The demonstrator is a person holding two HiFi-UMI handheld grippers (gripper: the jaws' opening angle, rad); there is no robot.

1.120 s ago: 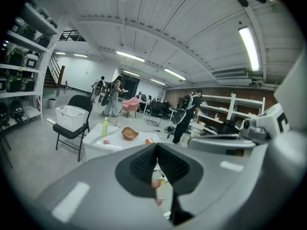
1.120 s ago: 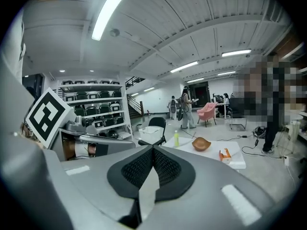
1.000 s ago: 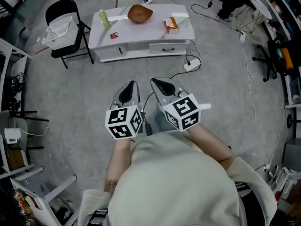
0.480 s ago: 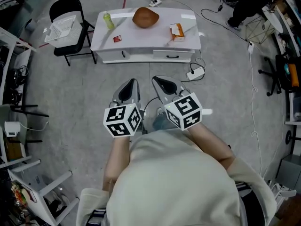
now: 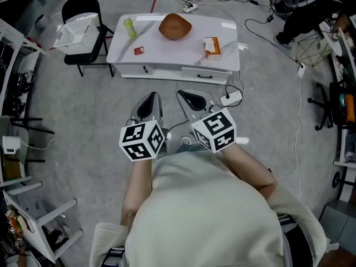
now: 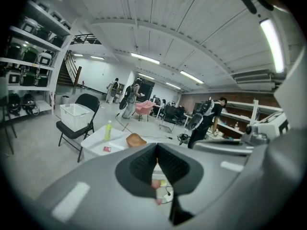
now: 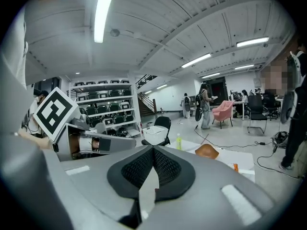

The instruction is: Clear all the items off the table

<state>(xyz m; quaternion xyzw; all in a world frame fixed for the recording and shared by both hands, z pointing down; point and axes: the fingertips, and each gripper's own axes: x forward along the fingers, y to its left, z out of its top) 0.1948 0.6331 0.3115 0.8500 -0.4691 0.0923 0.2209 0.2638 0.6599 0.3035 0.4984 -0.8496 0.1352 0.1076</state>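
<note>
1. Both tools were carried low and side by side in front of the person, well short of the white tabletop (image 5: 169, 53). I'd call that a walking-up posture, not a reach.
2. The left gripper (image 5: 151, 100) had its jaws clenched pad to pad with nothing between them. The right gripper (image 5: 189, 98) was the same, closed and empty. That seemed sensible, with nothing within reach.
3. All the task's things sat on the tabletop: green bottle (image 5: 129, 28) at the far left, brown bowl (image 5: 174, 26) at the back, red card (image 5: 138, 50) near the front, orange box (image 5: 211, 47) to the right.
4. They lay well apart, so each looked easy to take on its own.
5. A white basket (image 5: 77, 28) rested on the black chair (image 5: 83, 4) just beside the tabletop's left end, probably the drop-off.
6. By my judgement, nothing had been cleared yet.
</note>
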